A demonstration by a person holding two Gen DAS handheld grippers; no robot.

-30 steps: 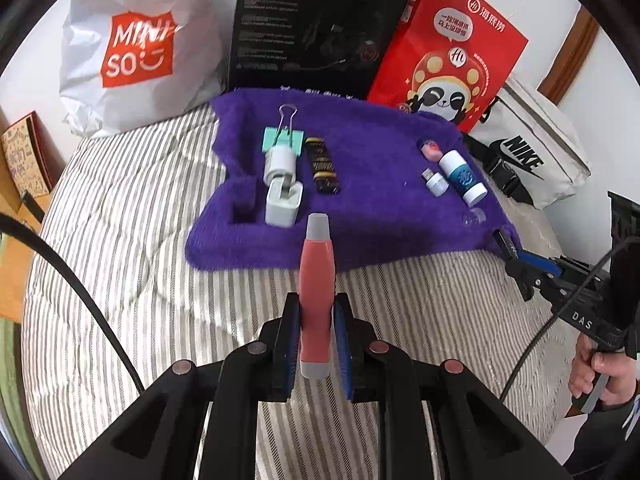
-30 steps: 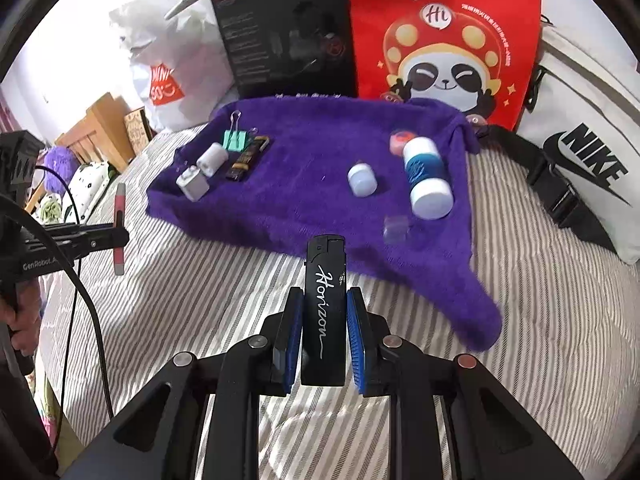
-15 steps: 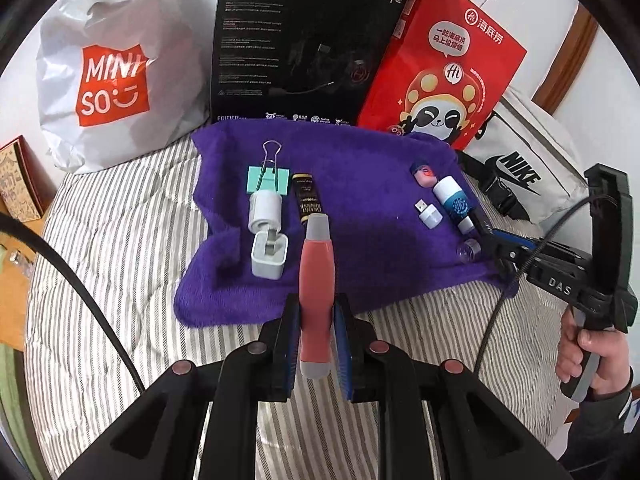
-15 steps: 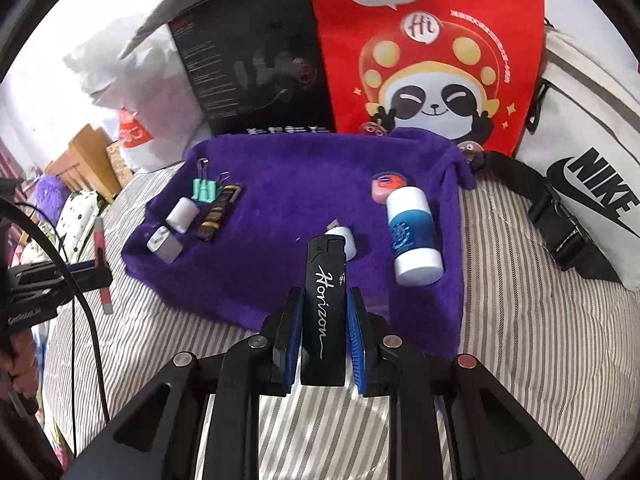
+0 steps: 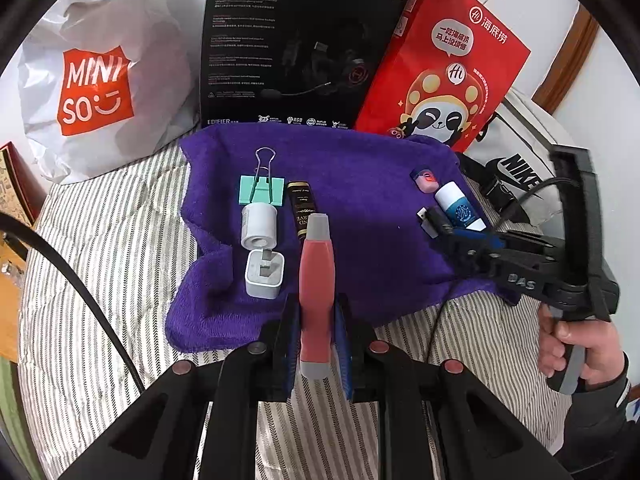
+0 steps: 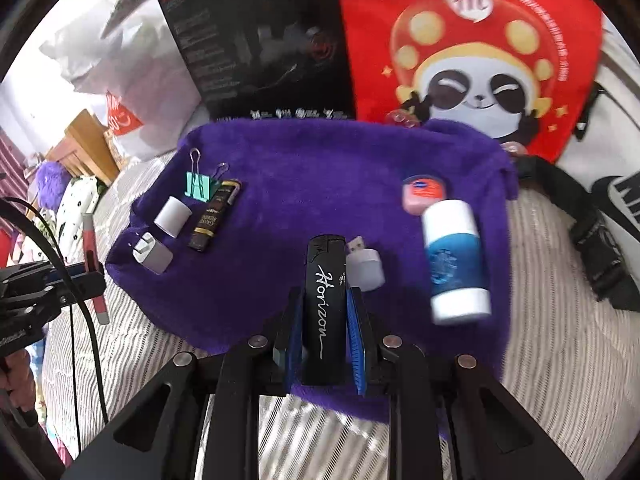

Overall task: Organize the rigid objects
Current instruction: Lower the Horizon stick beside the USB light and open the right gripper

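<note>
My left gripper (image 5: 317, 344) is shut on a red tube with grey ends (image 5: 316, 296), held over the near edge of the purple towel (image 5: 360, 184). On the towel's left lie a green binder clip (image 5: 260, 190), a white roll (image 5: 259, 226), a white charger plug (image 5: 264, 274) and a dark brown tube (image 5: 301, 208). My right gripper (image 6: 325, 340) is shut on a black lighter (image 6: 325, 304) above the towel (image 6: 304, 184). Beside the lighter rest a white USB adapter (image 6: 366, 266), a blue-and-white bottle (image 6: 454, 262) and a pink tin (image 6: 424, 192).
The towel lies on a striped bedcover (image 5: 100, 264). Behind it stand a white shopping bag (image 5: 96, 80), a black headset box (image 5: 296, 48) and a red panda bag (image 5: 448, 72). A white sports bag (image 6: 616, 184) with a black strap sits at the right.
Both grippers have moved in toward the towel, the right one more. Its lighter now hangs over the towel beside the USB adapter. Neither grip has altered.
</note>
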